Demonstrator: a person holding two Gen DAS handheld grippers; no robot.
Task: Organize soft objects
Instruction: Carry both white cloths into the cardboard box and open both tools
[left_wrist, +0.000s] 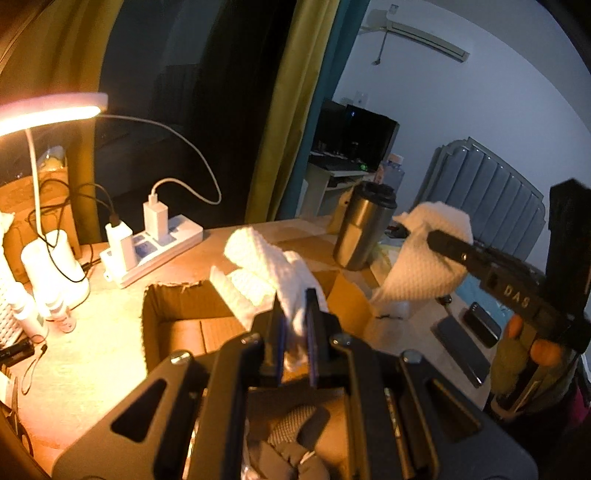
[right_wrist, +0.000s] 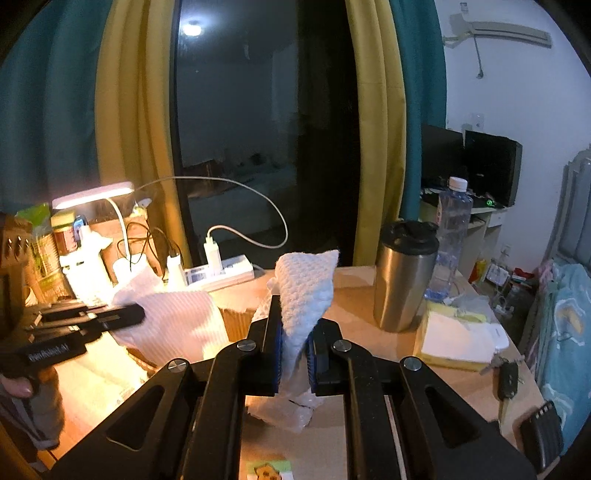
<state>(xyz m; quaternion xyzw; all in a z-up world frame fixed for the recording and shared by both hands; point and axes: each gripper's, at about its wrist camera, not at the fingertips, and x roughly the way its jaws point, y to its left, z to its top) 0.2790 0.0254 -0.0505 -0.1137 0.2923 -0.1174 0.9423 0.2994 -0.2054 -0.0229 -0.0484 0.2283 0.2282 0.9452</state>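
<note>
At the far left of your left wrist view the lamp (left_wrist: 51, 110) glows over the surface (left_wrist: 110, 332), with white bottles (left_wrist: 55, 273) under it and a power strip (left_wrist: 155, 251) carrying two plugged chargers just to their right. Next comes the open box (left_wrist: 177, 325), its flaps up. Your left claw (left_wrist: 295, 332) is clenched on a white cloth (left_wrist: 273, 273), which rises from between the pads and droops back over the box's right half, above a pale ribbed item lying inside. Right of the box stands a steel tumbler (left_wrist: 364, 225) with a dark lid. Further right, your right claw (left_wrist: 436, 236) is held above the surface with a second cloth (left_wrist: 424, 258) pinched at its tip, the fabric hanging down toward the box's right flap; two dark phones (left_wrist: 465, 339) lie on the surface beneath it. From the right wrist view, your left claw (right_wrist: 136, 314) comes in from the left, gripping its cloth (right_wrist: 177, 321) over the box. In the middle, your right claw (right_wrist: 293, 350) is closed on the second cloth (right_wrist: 306, 284), which stands up in a peak between the pads. To the right stand the tumbler (right_wrist: 402, 280) and a water bottle (right_wrist: 450, 229) just behind it, then a yellow tissue pack (right_wrist: 458, 343) and a car key (right_wrist: 508, 380) near the surface's right edge.
</note>
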